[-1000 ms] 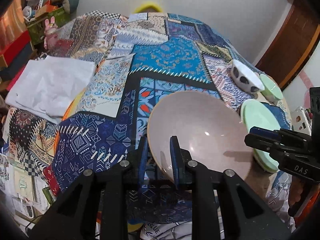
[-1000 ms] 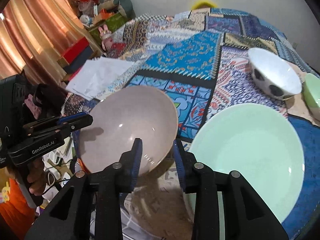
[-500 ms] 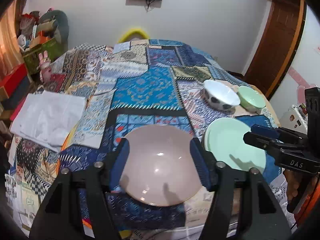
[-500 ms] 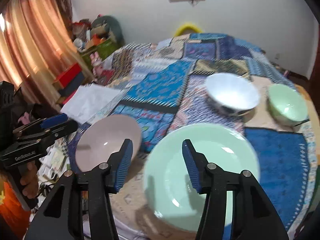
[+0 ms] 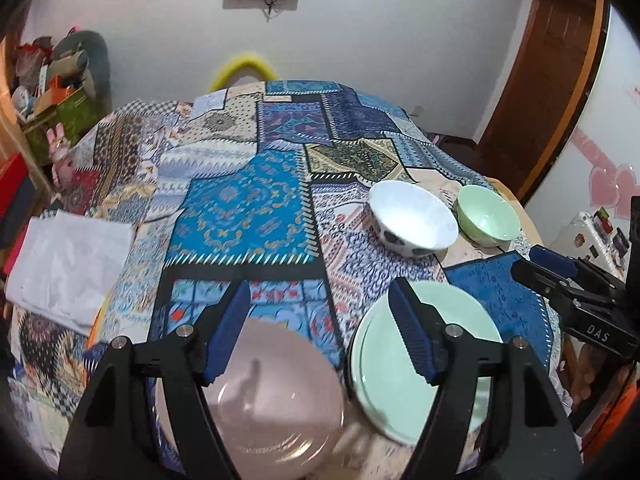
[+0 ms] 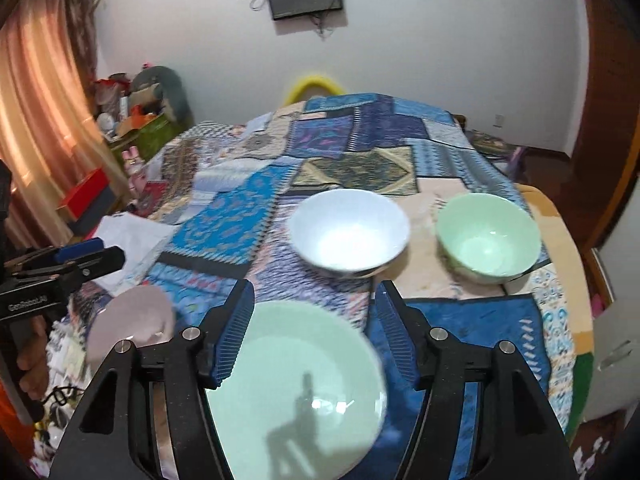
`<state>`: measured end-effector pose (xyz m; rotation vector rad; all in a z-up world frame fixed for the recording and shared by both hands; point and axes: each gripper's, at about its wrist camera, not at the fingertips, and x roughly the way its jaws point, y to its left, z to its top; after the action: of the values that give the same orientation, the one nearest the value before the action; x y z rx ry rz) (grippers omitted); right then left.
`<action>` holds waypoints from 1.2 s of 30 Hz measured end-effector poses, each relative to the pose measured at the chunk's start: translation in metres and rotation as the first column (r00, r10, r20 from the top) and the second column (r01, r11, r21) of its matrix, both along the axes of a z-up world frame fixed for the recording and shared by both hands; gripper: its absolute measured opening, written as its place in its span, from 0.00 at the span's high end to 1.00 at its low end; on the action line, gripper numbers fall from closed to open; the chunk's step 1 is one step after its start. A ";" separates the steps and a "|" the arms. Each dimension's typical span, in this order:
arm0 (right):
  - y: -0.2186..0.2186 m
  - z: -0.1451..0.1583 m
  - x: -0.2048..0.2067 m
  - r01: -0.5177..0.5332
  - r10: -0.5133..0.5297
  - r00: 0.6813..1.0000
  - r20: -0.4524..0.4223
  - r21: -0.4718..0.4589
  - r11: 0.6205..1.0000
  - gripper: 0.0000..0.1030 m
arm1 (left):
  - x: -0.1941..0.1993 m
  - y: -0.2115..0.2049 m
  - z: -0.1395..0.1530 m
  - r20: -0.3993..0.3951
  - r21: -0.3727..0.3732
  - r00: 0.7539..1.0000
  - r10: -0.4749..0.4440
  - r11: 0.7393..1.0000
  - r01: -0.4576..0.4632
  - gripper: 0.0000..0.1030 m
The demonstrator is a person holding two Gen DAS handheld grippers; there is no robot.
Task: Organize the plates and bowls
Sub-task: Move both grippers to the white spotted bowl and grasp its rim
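A pink plate (image 5: 276,392) lies at the table's near edge on the patchwork cloth (image 5: 240,208), with a pale green plate (image 5: 380,392) just right of it. Behind them stand a white spotted bowl (image 5: 412,216) and a pale green bowl (image 5: 488,212). My left gripper (image 5: 318,304) hovers above the pink plate, its jaws opening, nothing touching the pads. My right gripper (image 6: 314,300) hangs over the green plate (image 6: 304,380), its jaws also opening and empty. The white bowl (image 6: 348,228) and green bowl (image 6: 488,236) stand beyond it, and the pink plate (image 6: 132,320) lies to its left.
A folded white cloth (image 5: 72,264) lies at the table's left side. A yellow chair back (image 5: 244,68) stands behind the far edge. Boxes and clutter (image 5: 52,100) fill the left corner. A wooden door (image 5: 552,80) is at the right.
Both grippers were closed at the pink plate's rim; they have opened, let it go and drawn back and up. The plate now rests beside the green plate.
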<state>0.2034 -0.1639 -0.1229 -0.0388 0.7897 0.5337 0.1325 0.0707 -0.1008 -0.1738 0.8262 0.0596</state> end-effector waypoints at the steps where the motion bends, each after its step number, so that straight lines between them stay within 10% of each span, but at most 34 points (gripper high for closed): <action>1: -0.002 -0.002 0.005 0.010 -0.010 1.000 -0.004 -0.003 1.000 0.42 | 0.006 -0.003 0.000 -0.002 0.008 1.000 -0.005 1.000 0.005 0.31; 19: -0.019 -0.055 0.100 0.093 -0.090 0.985 -0.147 0.014 0.996 0.43 | 0.130 -0.043 -0.048 -0.133 0.040 0.983 -0.125 0.991 0.131 0.31; 36: -0.005 -0.086 0.136 0.061 -0.060 0.972 -0.228 -0.004 0.998 0.63 | 0.204 -0.050 -0.103 -0.228 0.012 0.961 -0.156 0.987 0.163 0.37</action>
<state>0.3389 -0.1693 -0.2091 0.0504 1.0116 0.4868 0.3361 0.0210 -0.2040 -0.0711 1.0642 -0.0612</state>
